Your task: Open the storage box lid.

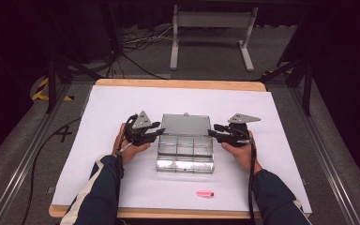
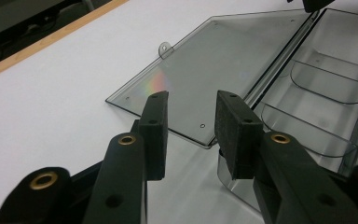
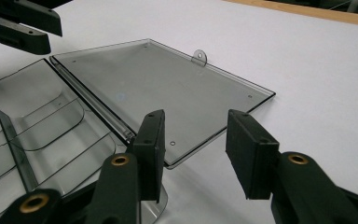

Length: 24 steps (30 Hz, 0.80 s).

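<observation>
Flanking clear organizer box [image 1: 185,152], lid [image 1: 186,124] flat open, left gripper [image 1: 158,134] and right gripper [image 1: 212,132] both spread, empty; pink item [image 1: 205,193] near table edge, seen from high view.

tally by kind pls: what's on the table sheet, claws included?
Clear compartment box, lid open flat: 1
Pink item: 1
Claws: 2, left claw and right claw, both open, one at each side of the box
Total: 4
</observation>
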### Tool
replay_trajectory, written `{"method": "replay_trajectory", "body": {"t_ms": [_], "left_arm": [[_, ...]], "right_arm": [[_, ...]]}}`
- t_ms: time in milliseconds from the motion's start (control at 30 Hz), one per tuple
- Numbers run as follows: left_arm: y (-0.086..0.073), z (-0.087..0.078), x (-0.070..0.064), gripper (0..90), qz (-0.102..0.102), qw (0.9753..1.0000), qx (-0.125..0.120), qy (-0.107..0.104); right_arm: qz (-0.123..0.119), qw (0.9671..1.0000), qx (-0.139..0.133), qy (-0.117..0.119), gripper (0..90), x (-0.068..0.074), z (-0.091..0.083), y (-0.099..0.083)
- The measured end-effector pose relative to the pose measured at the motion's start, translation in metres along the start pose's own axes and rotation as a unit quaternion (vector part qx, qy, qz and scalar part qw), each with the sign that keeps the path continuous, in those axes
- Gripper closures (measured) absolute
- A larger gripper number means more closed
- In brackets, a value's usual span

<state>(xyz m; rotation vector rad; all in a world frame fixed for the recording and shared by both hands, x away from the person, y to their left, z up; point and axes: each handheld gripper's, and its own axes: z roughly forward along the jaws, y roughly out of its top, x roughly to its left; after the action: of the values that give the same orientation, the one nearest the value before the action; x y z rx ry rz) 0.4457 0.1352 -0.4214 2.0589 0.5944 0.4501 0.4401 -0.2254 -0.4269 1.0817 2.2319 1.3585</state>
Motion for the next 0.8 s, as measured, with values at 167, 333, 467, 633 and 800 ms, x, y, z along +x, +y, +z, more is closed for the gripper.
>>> {"method": "replay_trajectory", "body": {"t_ms": [167, 333, 467, 633, 800], "left_arm": [[0.003, -0.010, -0.002, 64.5, 0.001, 1.0000, -0.003, -0.003], [0.002, -0.022, -0.007, 62.2, 0.009, 0.9999, -0.001, -0.005], [0.000, -0.030, -0.010, 62.1, 0.018, 0.9998, 0.004, -0.009], [-0.004, -0.038, -0.016, 60.0, 0.030, 0.9994, 0.019, -0.006], [-0.011, -0.049, -0.019, 59.0, 0.031, 0.9991, 0.026, -0.005]], "right_arm": [[-0.008, 1.0000, 0.000, -0.004, 58.5, 0.001, -0.003, 0.001], [-0.027, 0.9996, 0.002, -0.003, 58.6, 0.004, -0.008, 0.004], [-0.072, 0.9972, 0.020, -0.003, 58.7, 0.011, -0.014, 0.010], [-0.087, 0.9958, 0.028, 0.003, 58.7, 0.015, -0.019, 0.011], [-0.094, 0.9949, 0.036, 0.008, 58.6, 0.016, -0.023, 0.010]]}}
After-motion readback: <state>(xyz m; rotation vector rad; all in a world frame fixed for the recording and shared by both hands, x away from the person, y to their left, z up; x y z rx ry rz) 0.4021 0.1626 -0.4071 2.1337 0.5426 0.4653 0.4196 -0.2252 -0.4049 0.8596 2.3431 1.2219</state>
